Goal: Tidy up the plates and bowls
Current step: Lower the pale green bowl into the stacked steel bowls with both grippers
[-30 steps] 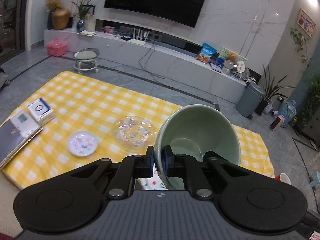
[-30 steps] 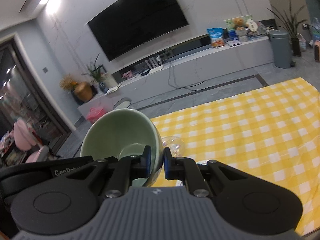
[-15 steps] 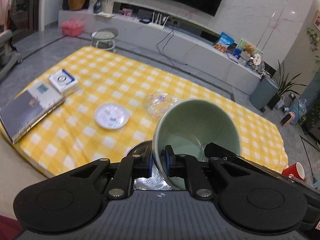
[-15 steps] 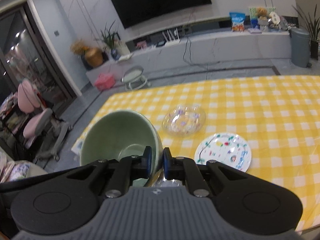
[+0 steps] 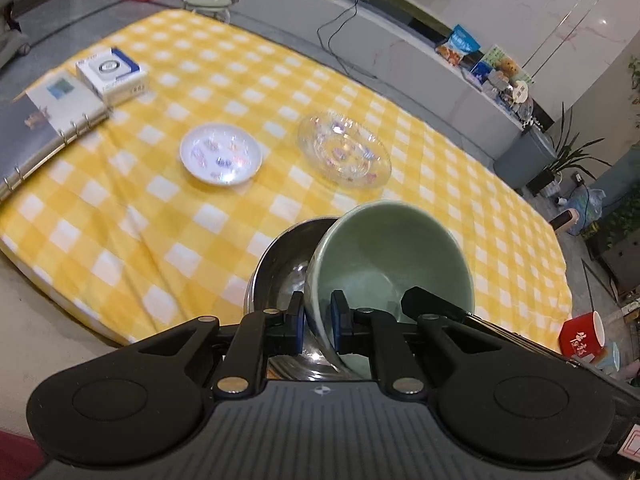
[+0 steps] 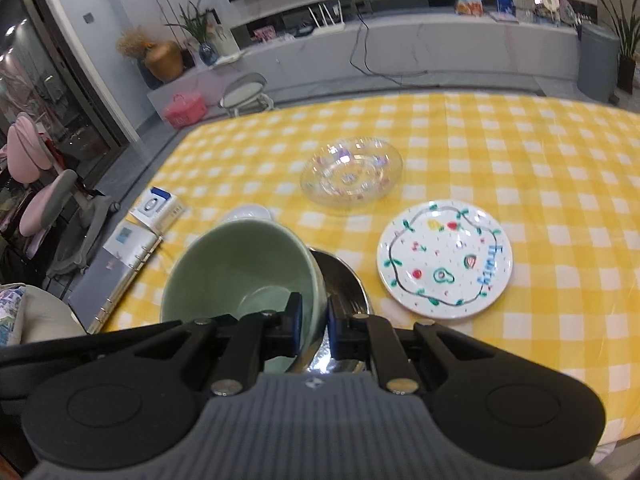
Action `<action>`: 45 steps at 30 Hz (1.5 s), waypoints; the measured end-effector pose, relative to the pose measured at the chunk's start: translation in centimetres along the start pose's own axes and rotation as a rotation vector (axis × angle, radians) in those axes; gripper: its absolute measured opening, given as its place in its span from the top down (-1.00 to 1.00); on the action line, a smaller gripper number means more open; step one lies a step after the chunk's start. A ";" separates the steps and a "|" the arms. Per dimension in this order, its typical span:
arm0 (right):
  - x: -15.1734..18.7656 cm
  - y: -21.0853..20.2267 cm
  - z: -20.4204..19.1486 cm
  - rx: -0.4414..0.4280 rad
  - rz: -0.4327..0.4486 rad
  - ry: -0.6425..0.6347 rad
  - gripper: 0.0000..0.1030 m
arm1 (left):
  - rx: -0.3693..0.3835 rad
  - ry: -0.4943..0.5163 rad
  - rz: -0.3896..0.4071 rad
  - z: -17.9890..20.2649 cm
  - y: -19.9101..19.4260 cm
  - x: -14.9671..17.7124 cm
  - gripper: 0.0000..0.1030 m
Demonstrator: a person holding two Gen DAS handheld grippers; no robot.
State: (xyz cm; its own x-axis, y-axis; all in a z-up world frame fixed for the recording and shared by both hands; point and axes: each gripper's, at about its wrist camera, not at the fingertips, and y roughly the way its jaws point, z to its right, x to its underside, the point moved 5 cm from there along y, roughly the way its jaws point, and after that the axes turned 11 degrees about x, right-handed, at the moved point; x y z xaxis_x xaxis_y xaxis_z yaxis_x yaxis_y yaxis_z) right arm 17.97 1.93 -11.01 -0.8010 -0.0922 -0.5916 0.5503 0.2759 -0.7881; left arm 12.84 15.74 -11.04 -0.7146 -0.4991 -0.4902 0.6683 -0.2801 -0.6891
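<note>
The green bowl (image 5: 390, 264) is held at its rim by both grippers: the left gripper (image 5: 317, 322) is clamped on the rim's left side, one finger inside and one outside, and the right gripper (image 6: 310, 322) is clamped likewise on the right side. The bowl is tilted, mouth turned toward the cameras, and sits over the steel bowl (image 5: 280, 268), which rests on the yellow checked cloth (image 5: 160, 240) near its front edge; whether the two bowls are touching cannot be told. A clear glass dish (image 6: 351, 174) is seen farther back on the cloth, a small white plate (image 5: 221, 154) to its left, and a painted plate (image 6: 444, 265) just right of the steel bowl. A ring binder (image 5: 44, 120) and a small white box (image 5: 111, 74) are noted at the cloth's left edge.
</note>
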 end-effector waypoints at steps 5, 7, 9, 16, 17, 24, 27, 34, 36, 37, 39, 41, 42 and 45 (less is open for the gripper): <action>0.8 2.1 -0.3 0.010 -0.032 -0.020 0.79 | -0.060 0.043 0.010 0.0 0.8 0.3 0.73; 1.4 3.1 -0.6 0.033 -0.049 -0.053 0.79 | -0.077 0.043 0.001 -0.4 1.3 0.4 0.73; 1.8 3.8 -0.7 0.042 -0.057 -0.073 0.79 | -0.072 0.029 -0.009 -0.9 1.7 0.5 0.73; 1.5 4.4 -0.8 0.060 -0.029 -0.089 0.79 | -0.048 0.042 -0.003 -1.3 2.0 0.3 0.67; 1.5 4.5 -0.7 0.058 -0.032 -0.085 0.79 | -0.045 0.063 0.001 -1.2 1.9 0.3 0.66; 1.4 4.7 -0.4 0.051 -0.033 -0.029 0.83 | -0.004 0.061 0.001 -1.3 1.9 0.1 0.59; 1.1 4.5 0.2 0.029 -0.033 0.027 0.86 | -0.004 0.053 -0.003 -1.4 2.0 0.0 0.54; 1.3 4.8 0.0 0.045 -0.029 0.014 0.88 | -0.070 0.122 0.053 -0.3 1.2 -0.3 0.52; 1.3 4.8 -0.1 0.054 -0.024 0.021 0.88 | -0.064 0.099 0.065 -0.4 1.0 -0.5 0.52; 1.3 4.8 -0.1 0.057 -0.024 0.022 0.88 | -0.060 0.098 0.072 -0.4 0.8 -0.5 0.51; 1.3 4.9 0.0 0.058 -0.028 0.022 0.88 | -0.047 0.103 0.068 -0.4 0.7 -0.6 0.47; 1.2 4.8 -0.1 0.060 -0.030 0.023 0.89 | 0.007 0.080 0.039 -0.7 0.8 -0.6 0.30; 1.2 4.8 -0.1 0.066 -0.026 0.017 0.89 | 0.022 0.071 0.025 -0.9 0.8 -0.7 0.30; 1.1 4.7 0.0 0.070 -0.027 0.020 0.89 | 0.060 0.022 0.021 -1.5 0.4 -0.8 0.32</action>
State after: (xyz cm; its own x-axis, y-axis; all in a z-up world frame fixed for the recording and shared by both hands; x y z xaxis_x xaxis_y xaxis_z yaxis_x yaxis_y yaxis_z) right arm 19.71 3.18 -15.35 -0.8199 -0.0798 -0.5670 0.5430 0.2056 -0.8142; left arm 13.40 17.29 -11.75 -0.7043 -0.4872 -0.5163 0.6940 -0.3191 -0.6454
